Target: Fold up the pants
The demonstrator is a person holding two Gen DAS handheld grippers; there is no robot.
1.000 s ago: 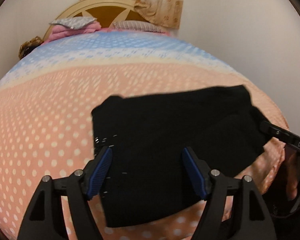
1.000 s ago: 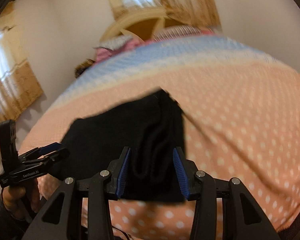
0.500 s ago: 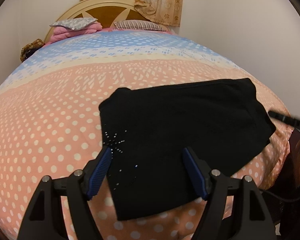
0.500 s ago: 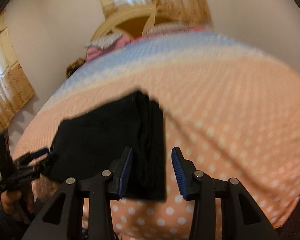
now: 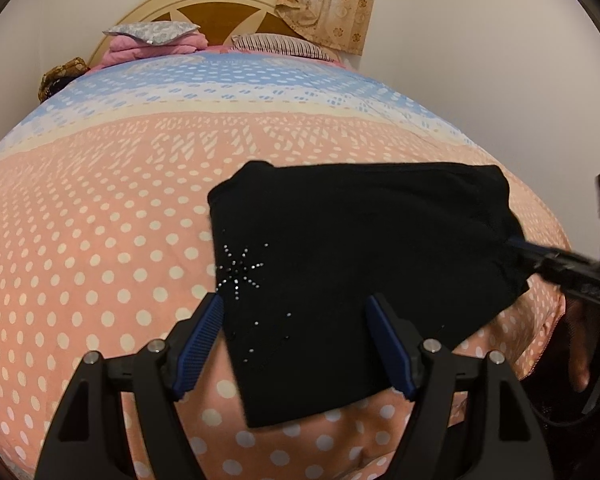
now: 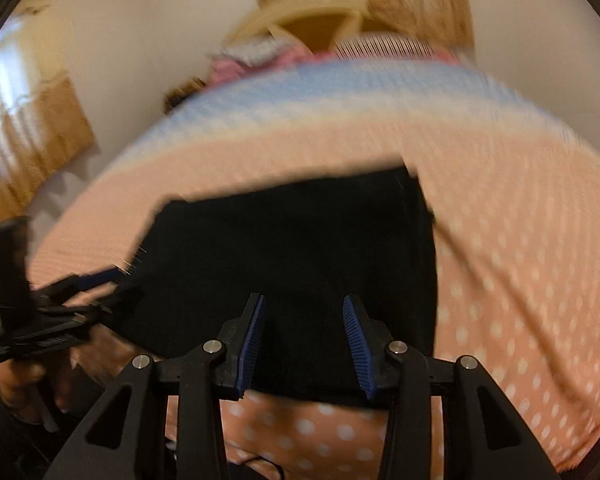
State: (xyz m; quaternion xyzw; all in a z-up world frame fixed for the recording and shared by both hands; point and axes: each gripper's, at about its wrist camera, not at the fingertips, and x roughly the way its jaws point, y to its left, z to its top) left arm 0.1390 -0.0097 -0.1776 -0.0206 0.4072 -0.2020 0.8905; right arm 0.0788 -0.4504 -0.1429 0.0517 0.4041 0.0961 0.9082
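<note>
The black pants (image 5: pixel 352 256) lie folded into a flat rectangle on the bed, near its front right corner, with a rhinestone star (image 5: pixel 240 268) on the left part. My left gripper (image 5: pixel 296 344) is open and empty, held just above the near edge of the pants. My right gripper (image 6: pixel 304 336) is open and empty, over the near edge of the pants (image 6: pixel 300 256) in the blurred right wrist view. Each gripper shows in the other's view: the right one (image 5: pixel 560 272) at the pants' right edge, the left one (image 6: pixel 96 292) at their left corner.
The bed (image 5: pixel 100 220) has a peach polka-dot sheet with a blue band toward the headboard (image 5: pixel 220 8). Pillows and a pink blanket (image 5: pixel 156 40) lie at the head. White walls stand behind and to the right. The bed's front right edge (image 5: pixel 540 344) is close to the pants.
Both grippers have drawn back from the pants, which lie flatter and squarer than before. The right gripper has swung left, and its view is blurred by motion.
</note>
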